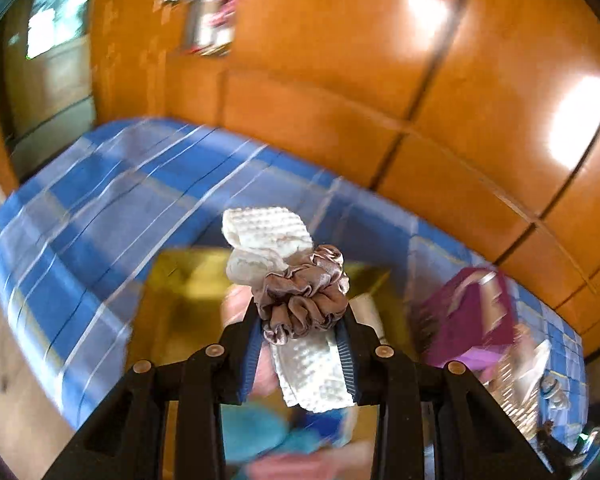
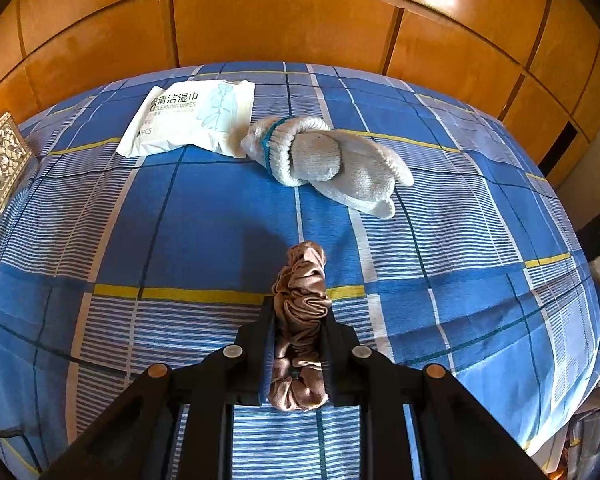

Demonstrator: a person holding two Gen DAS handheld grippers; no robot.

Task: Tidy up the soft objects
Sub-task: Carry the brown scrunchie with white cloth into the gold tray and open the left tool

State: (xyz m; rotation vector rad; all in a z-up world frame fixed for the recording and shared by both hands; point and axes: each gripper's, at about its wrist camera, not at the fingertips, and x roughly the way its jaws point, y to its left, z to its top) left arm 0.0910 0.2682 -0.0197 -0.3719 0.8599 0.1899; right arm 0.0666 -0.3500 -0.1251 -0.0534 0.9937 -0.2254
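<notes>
- In the left wrist view, the left claw (image 1: 302, 334) is clamped on a white waffle cloth (image 1: 266, 230) bundled with a brown satin scrunchie (image 1: 304, 294); both are seen at the centre of the frame, pinched between the blue pads.
- Below and behind that bundle a yellow box (image 1: 184, 300) is seen, heavily blurred, with teal and pink soft items at the bottom edge that cannot be made out.
- A purple object (image 1: 468, 320) is seen at the right of the frame, on the blue checked bed (image 1: 100, 200); what it is cannot be told.
- In the right wrist view, the right claw (image 2: 298, 334) is closed tight on a second brown scrunchie (image 2: 300, 304), held upright at lower centre, above the bed (image 2: 180, 220).
- A grey knitted glove pair (image 2: 324, 160), rolled together, is seen lying on the bed at upper centre.
- A white wipes pack (image 2: 188, 118) is laid at upper left, just beside the gloves, its edge touching them.
- Orange wooden panels (image 2: 280, 20) are seen across the top of the frame.
</notes>
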